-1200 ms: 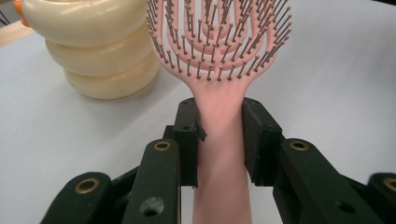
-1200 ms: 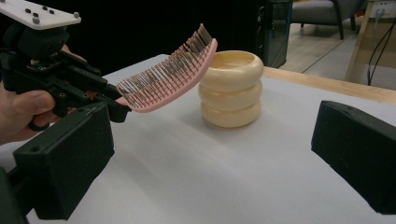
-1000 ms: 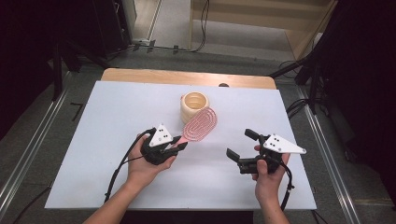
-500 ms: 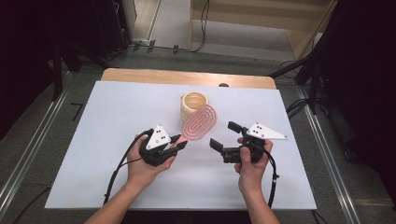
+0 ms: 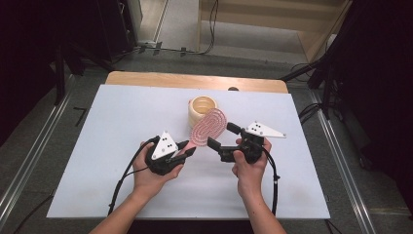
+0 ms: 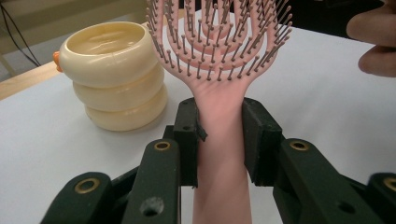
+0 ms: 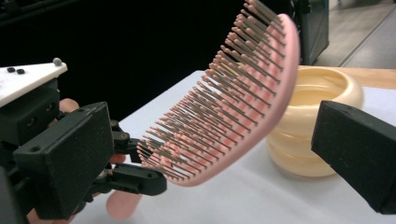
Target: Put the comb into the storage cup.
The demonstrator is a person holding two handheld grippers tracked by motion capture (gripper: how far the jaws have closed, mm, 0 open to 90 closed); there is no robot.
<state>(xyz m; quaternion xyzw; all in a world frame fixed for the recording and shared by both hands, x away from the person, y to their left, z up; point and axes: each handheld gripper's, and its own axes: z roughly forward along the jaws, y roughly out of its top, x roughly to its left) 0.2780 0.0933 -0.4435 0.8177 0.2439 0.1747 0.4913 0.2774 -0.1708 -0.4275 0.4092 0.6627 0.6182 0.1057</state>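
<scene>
A pink hairbrush [image 5: 209, 127] with rows of bristles is held by its handle in my left gripper [image 5: 187, 148], which is shut on it. In the left gripper view the two pads clamp the handle [image 6: 219, 140] and the head [image 6: 219, 51] rises tilted above them. My right gripper [image 5: 221, 135] is open just right of the brush head, its jaws pointing left at it. The right gripper view has the bristled head [image 7: 233, 107] ahead between the wide jaws of the right gripper [image 7: 212, 156], untouched by either pad.
A cream ringed pot [image 5: 202, 108] stands just behind the brush, also in the gripper views [image 6: 114, 74] [image 7: 317, 126]. The white table top [image 5: 122, 122] ends in a wooden strip [image 5: 195, 80] at the far edge. Black cables trail from both grippers toward the near edge.
My right gripper has moved left across the table, up to the brush head. The left gripper and the brush have stayed in place.
</scene>
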